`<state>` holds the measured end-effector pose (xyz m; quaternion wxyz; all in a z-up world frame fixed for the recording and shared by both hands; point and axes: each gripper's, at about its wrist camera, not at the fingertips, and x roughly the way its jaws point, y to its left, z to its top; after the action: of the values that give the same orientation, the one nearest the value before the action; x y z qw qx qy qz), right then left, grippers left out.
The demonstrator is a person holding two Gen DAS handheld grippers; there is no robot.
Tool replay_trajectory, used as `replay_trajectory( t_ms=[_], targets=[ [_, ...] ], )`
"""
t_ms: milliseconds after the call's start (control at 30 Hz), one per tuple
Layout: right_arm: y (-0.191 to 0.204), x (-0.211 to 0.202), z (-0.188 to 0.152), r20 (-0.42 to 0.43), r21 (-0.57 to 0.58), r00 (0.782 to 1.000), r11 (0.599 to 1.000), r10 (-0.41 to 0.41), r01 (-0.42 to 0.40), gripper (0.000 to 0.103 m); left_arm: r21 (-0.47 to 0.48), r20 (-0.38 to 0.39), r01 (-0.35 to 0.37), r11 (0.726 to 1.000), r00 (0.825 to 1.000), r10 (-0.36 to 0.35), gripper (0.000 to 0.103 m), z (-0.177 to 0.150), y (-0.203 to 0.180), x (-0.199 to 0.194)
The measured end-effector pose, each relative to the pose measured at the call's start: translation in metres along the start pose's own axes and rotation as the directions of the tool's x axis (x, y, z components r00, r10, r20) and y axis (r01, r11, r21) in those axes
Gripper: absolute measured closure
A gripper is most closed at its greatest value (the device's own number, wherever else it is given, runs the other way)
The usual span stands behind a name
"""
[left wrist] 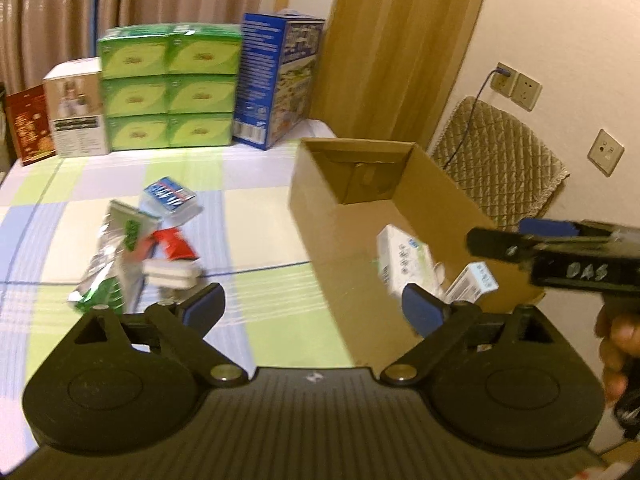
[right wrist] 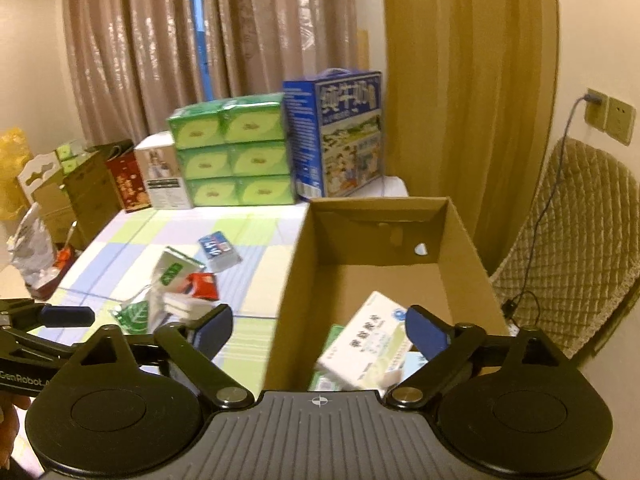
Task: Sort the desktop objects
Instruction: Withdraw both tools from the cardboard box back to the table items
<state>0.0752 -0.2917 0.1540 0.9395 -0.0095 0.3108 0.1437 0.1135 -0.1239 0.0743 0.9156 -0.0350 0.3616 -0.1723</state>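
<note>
Between my two hands stands the near wall of the open brown cardboard box [right wrist: 372,264], and both grippers are released. My left gripper [left wrist: 314,306] has its blue-padded jaws spread wide with nothing between them; it points down over the checked green, blue and white cloth of the surface [left wrist: 256,216], just left of the box. My right gripper [right wrist: 320,330] is also spread wide and holds nothing; it looks straight into the box. In the left wrist view I see the right gripper from the side, at the right edge, with a part of my hand [left wrist: 616,344] under it.

Inside the box, near its front wall, lies a white rectangular carton with green print [right wrist: 366,344], tilted; it appears blurred. Beside it is a smaller pale blue and white carton [left wrist: 474,282], and under them something green that I cannot read.

On the surface, left of the box, some things wait in a loose heap: a silver foil pouch with green leaf print [left wrist: 102,276], a small red packet [left wrist: 174,242], a white flat box [left wrist: 170,274] touching the packet, and a little apart a blue and white packet in clear wrap [left wrist: 170,196].

At the far edge stand a stack of green tissue packs [left wrist: 168,88], a tall blue milk carton case [left wrist: 278,80], a white box [left wrist: 76,112] and a red box [left wrist: 30,124]. At the right is a chair with a quilted beige cover [right wrist: 580,240].
</note>
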Motion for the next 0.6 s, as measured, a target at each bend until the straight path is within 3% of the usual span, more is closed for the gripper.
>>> replay_trajectory(
  t_ms=[67,367,600],
  targets=[
    [0.013,-0.002,-0.001,0.008,-0.019,1.000,1.000,0.009,-0.009,0.002,-0.004,0.002,-0.019,1.000,1.000,0.019,0.006,-0.008,0.011,-0.009],
    [0.078,0.008,-0.002,0.023,-0.055,0.993,0.992,0.116,-0.114,0.002,-0.044,-0.015,-0.168,0.985,0.986,0.167,0.003,-0.042,0.089,-0.042],
    [0.122,0.051,-0.011,-0.021,-0.063,0.983,0.981,0.182,-0.183,0.002,-0.082,-0.033,-0.254,0.964,0.967,0.252,0.002,-0.053,0.147,-0.053]
  ],
)
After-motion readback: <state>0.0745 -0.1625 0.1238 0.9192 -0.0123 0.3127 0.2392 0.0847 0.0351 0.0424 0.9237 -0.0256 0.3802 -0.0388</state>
